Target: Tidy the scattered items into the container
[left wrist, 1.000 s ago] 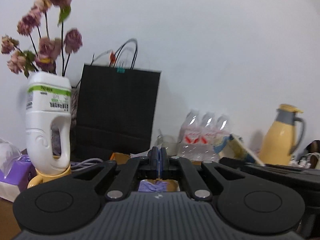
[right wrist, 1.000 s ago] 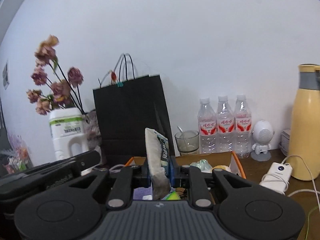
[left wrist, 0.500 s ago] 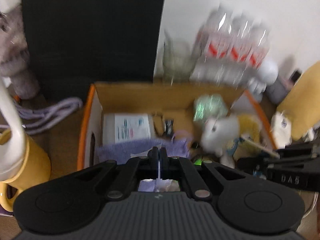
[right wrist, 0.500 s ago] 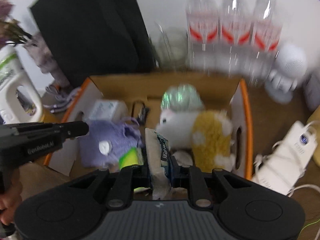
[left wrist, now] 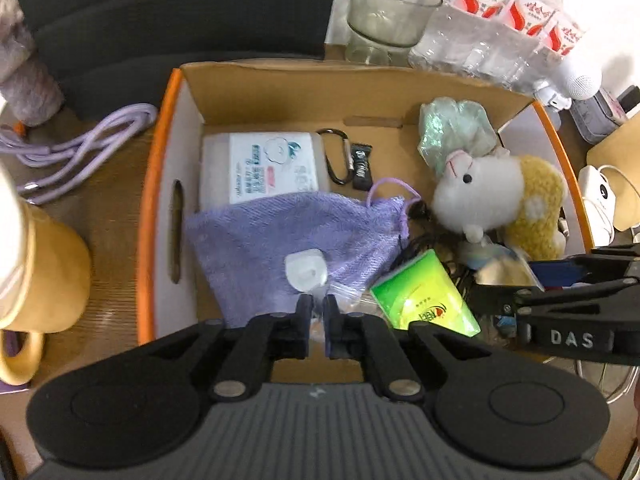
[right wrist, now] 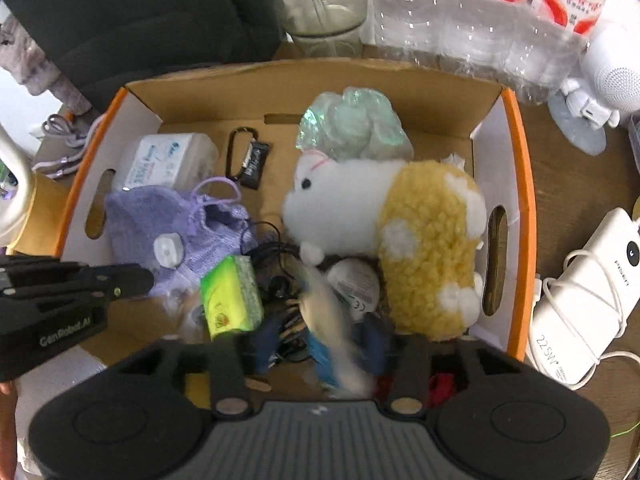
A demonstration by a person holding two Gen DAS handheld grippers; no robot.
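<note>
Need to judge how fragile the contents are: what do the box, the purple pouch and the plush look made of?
Box: corrugated cardboard by the look, matte brown inside, orange rim. Pouch: soft knitted or woven fabric, ribbed texture, cord drawstring. Plush: fuzzy synthetic fleece, probably; curly yellow pile, smoother white head.

Wooden table (right wrist: 568, 160): cardboard box (right wrist: 520, 168), yellow mug (left wrist: 44, 268), purple cable (left wrist: 80, 144), glass (left wrist: 384, 16), white charger (right wrist: 592, 292).
</note>
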